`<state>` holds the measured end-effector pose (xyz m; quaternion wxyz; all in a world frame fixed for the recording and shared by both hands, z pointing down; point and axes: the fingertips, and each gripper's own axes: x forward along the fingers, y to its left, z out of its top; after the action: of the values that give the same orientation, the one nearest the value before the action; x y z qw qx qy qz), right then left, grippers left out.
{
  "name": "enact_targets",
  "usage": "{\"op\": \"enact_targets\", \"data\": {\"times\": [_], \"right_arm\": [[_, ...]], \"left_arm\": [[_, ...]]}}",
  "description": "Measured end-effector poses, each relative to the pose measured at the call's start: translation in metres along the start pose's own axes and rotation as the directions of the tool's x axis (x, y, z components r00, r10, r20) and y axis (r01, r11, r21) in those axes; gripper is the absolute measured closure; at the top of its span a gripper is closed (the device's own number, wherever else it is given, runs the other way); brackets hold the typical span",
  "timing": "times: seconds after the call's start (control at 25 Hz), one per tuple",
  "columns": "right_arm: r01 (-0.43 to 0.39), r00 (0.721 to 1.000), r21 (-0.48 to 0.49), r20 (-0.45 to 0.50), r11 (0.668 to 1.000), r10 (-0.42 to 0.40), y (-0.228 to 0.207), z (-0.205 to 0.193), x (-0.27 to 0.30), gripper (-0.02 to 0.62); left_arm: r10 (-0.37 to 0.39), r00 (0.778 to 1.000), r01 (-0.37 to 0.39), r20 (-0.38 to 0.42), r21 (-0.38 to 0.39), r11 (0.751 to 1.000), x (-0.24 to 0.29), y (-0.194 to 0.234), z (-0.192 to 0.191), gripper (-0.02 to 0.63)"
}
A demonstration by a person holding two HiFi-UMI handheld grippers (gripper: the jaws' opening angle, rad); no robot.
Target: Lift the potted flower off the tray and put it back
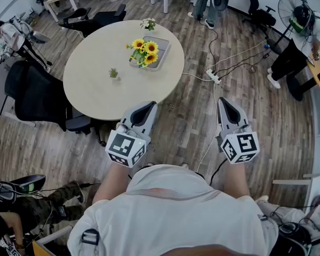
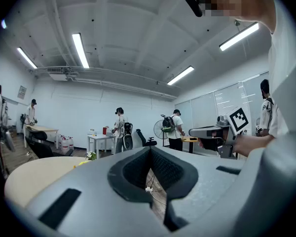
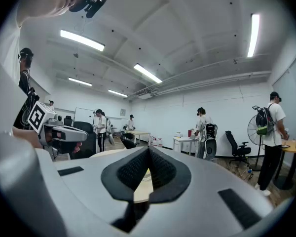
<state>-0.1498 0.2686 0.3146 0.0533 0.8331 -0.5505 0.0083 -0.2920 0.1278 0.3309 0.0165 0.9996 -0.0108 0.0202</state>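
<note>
Potted sunflowers (image 1: 145, 52) were pictured standing in the grey tray (image 1: 164, 42) on the round table (image 1: 96, 84), upper centre of the head view. The left gripper (image 1: 148, 108) and right gripper (image 1: 224, 102) were held closed and empty, well apart from it. The pot was judged light but top-heavy, with fragile blooms, and best taken low by its wall.

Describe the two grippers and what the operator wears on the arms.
The left gripper and right gripper are matching grey shells that taper toward the tip, with black ribbed pads lining the jaws. Each carries a white cube printed with black square markers. The person wears a white short-sleeved shirt.
</note>
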Motion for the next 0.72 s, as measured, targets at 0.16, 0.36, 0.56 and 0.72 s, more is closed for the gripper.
{"op": "enact_targets", "data": {"times": [0.16, 0.36, 0.56, 0.72], "right_arm": [[-0.005, 1.0, 0.001, -0.005, 1.0, 0.005, 0.004, -0.001, 0.003, 0.597], [-0.008, 1.0, -0.004, -0.007, 1.0, 0.008, 0.005, -0.002, 0.0, 0.597], [-0.011, 1.0, 0.007, -0.005, 1.0, 0.011, -0.003, -0.003, -0.006, 0.597], [-0.028, 0.999, 0.028, 0.019, 0.999, 0.027, -0.007, -0.003, -0.012, 0.597]], "left_arm": [[0.001, 1.0, -0.001, -0.006, -0.004, 1.0, -0.002, 0.003, -0.002, 0.603], [0.004, 1.0, -0.004, -0.004, -0.005, 1.0, -0.004, 0.0, -0.002, 0.603], [0.009, 1.0, -0.009, -0.009, -0.009, 1.0, 0.0, -0.008, -0.003, 0.603], [0.01, 1.0, -0.011, -0.011, -0.009, 1.0, 0.004, -0.016, -0.003, 0.603]]}}
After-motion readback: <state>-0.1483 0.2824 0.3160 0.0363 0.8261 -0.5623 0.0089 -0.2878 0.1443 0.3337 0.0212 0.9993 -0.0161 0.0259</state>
